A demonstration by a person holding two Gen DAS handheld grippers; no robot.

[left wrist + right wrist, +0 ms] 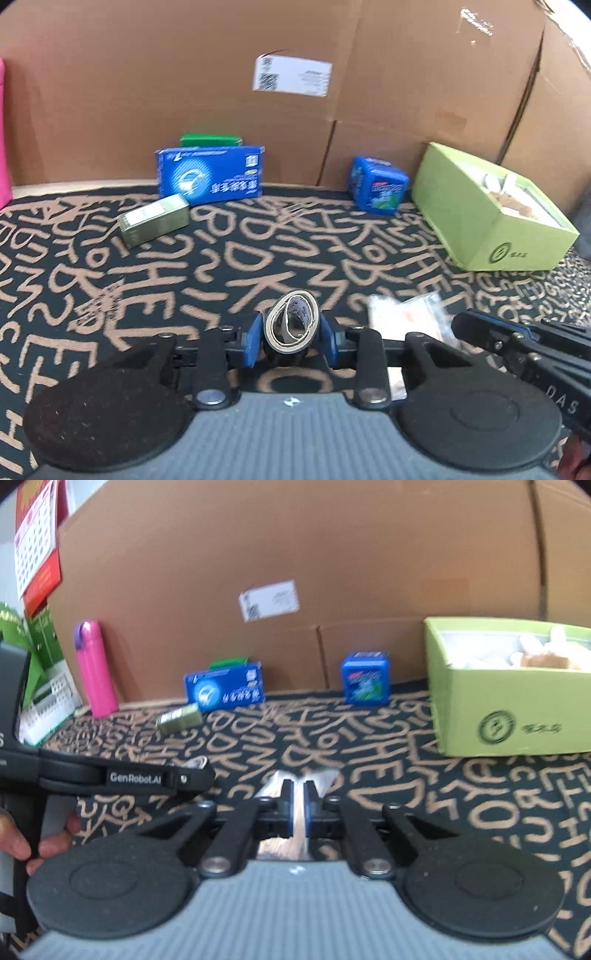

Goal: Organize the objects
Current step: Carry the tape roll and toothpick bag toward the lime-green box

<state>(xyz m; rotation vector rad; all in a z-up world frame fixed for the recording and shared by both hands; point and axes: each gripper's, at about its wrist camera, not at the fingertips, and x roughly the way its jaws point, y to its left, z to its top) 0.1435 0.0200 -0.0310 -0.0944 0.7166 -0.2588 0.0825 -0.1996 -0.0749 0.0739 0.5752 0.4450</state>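
Left gripper (291,328) clamps a coiled tape roll (291,325); right gripper (299,797) pinches a clear plastic packet (284,845). Ahead and right of both sits the green box (491,221), partly filled. Blue carton (210,177), blue cube pack (378,188) and olive box (155,219) lie ahead, seemingly unsorted

The cloth (258,258) is black with tan lettering — on it a lime-green box (495,206), two blue packages (210,177) (380,190), an olive carton (155,219); the bottle (94,668) is pink, purple-capped — the cardboard (184,74) brown.
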